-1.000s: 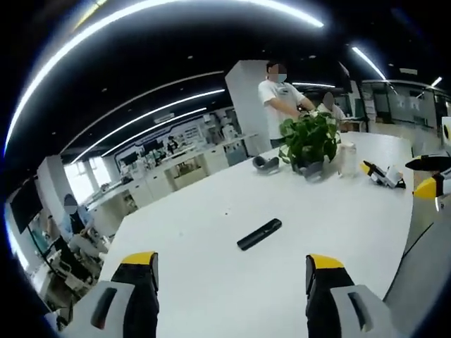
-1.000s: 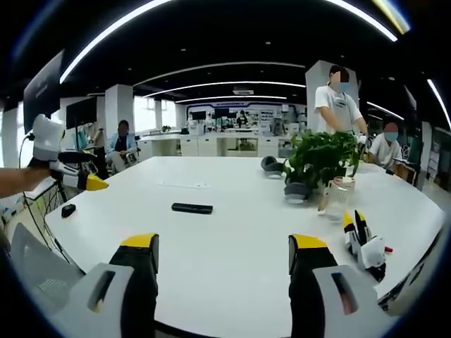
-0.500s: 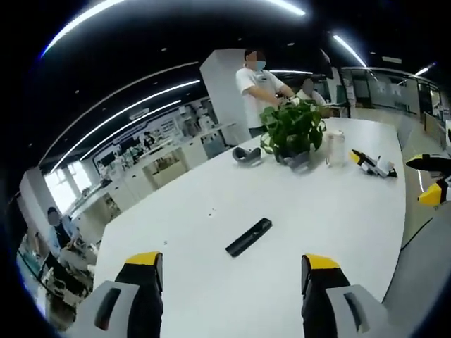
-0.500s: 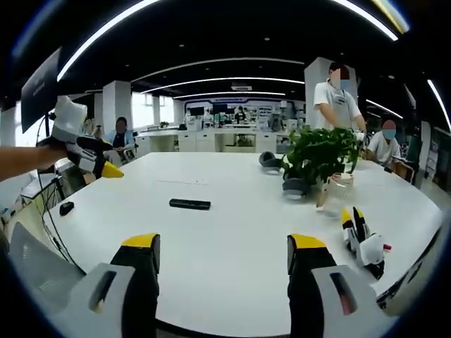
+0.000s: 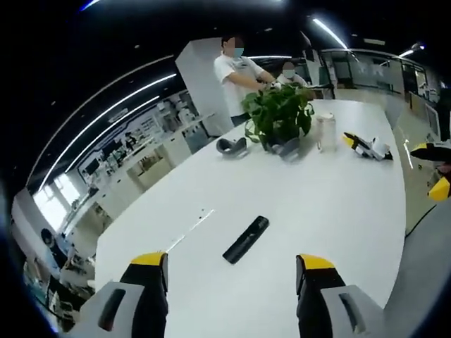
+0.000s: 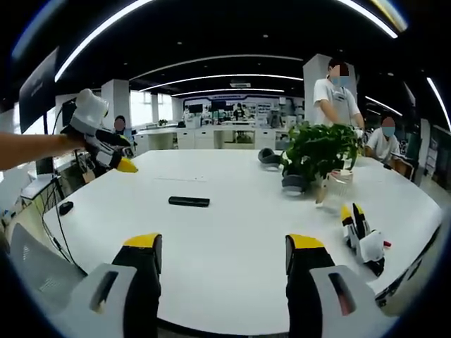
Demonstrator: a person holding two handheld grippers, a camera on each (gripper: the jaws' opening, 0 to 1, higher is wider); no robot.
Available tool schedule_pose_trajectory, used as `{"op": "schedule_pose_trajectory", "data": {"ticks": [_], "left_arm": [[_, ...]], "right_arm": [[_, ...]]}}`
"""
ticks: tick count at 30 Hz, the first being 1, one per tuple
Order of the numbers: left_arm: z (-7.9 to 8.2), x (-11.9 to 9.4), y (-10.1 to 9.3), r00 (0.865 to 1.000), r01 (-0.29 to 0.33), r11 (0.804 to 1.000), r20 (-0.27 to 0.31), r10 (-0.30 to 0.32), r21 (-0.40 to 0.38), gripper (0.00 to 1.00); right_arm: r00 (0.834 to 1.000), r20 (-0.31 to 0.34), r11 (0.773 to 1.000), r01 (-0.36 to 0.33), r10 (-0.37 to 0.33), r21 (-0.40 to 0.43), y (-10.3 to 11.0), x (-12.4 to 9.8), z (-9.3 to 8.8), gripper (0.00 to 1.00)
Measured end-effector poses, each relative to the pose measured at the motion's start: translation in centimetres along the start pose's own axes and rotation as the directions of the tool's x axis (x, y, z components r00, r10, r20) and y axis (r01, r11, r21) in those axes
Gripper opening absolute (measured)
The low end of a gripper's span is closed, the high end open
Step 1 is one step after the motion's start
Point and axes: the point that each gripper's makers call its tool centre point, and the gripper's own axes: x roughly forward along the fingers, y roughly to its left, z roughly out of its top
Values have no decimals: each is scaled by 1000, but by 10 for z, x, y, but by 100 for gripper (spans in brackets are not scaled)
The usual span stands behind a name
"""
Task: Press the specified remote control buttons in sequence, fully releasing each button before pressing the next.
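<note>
A slim black remote control lies flat on the white table. My left gripper is open, its yellow-tipped jaws apart just short of the remote and holding nothing. In the right gripper view, the left gripper hangs above the table's left edge in a person's hand, left of the remote. My right gripper is open and holds nothing, well back from the remote near the table's edge. The right gripper also shows at the far right of the left gripper view.
A potted plant and a glass jar stand beyond the remote. A spare yellow-and-black gripper lies on the table. Grey headphones rest near the plant. People stand behind the table.
The left gripper has moved in over the table toward the remote, which now sits closer in its view. The right gripper has barely moved.
</note>
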Motion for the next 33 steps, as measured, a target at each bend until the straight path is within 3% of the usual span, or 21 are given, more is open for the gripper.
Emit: {"op": "schedule_pose_trajectory", "data": {"ticks": [3,15,21,26,33], "left_arm": [[0,9,3,1000,21,1000,-23,-21,19,69],[3,42,9,997,52,996,-64,-48,69,67],[-5,63,14,992,85,992,-98,-76,94,67],[-14,79,16,984,112,987,-151,-93,118,62],[-20,99,11,966,189,964,-210,-149,188,59]], "right_arm": [[1000,-6,1000,3,-3,1,-1,0,-1,73],[1000,-29,1000,9,-9,7,-2,1,-5,71],[999,-42,1000,6,-6,1,-1,2,-7,68],[999,-53,1000,12,-12,0,-1,2,-9,66],[997,-75,1000,13,-13,1,-1,3,-13,63]]}}
